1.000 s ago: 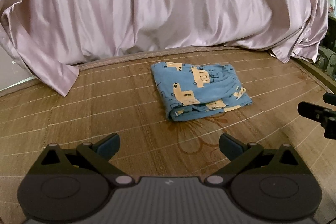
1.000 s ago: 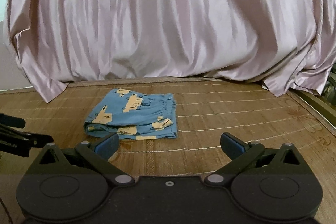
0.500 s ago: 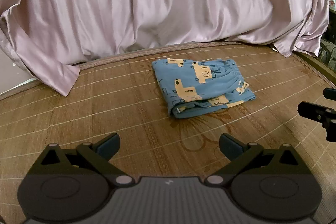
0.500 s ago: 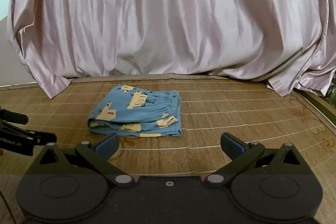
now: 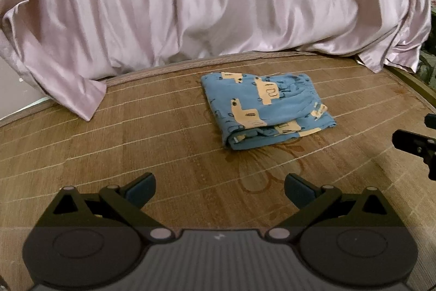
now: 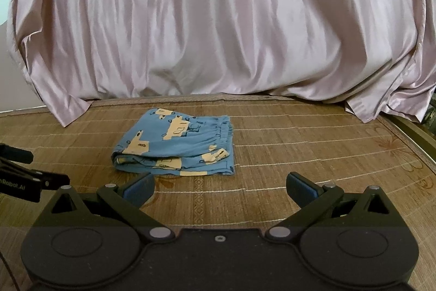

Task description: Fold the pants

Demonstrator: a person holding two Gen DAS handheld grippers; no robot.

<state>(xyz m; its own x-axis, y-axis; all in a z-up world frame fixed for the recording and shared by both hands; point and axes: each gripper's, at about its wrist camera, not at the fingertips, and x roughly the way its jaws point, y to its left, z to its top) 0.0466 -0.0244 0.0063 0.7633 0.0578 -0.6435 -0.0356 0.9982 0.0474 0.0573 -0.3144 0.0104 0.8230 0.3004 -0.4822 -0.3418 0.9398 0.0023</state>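
Blue pants (image 5: 265, 108) with a yellow vehicle print lie folded into a compact stack on the woven mat (image 5: 136, 143); the right wrist view shows the same pants (image 6: 177, 146) left of centre. My left gripper (image 5: 219, 188) hovers open in front of the stack, well short of it, with nothing between its fingers. The right gripper (image 6: 220, 188) is open too, empty, and sits back from the pants' near edge. Each gripper's tip shows at the edge of the other view.
A pale pink satin cloth (image 5: 207, 4) hangs across the whole back and drapes onto the mat at both far corners. The mat's wooden edge (image 6: 417, 132) runs along the right side. Bare mat lies between the grippers and the pants.
Both grippers have drawn back and lifted a little, so the folded pants sit slightly farther off in both views. The pants have not moved. Both grippers stay open.
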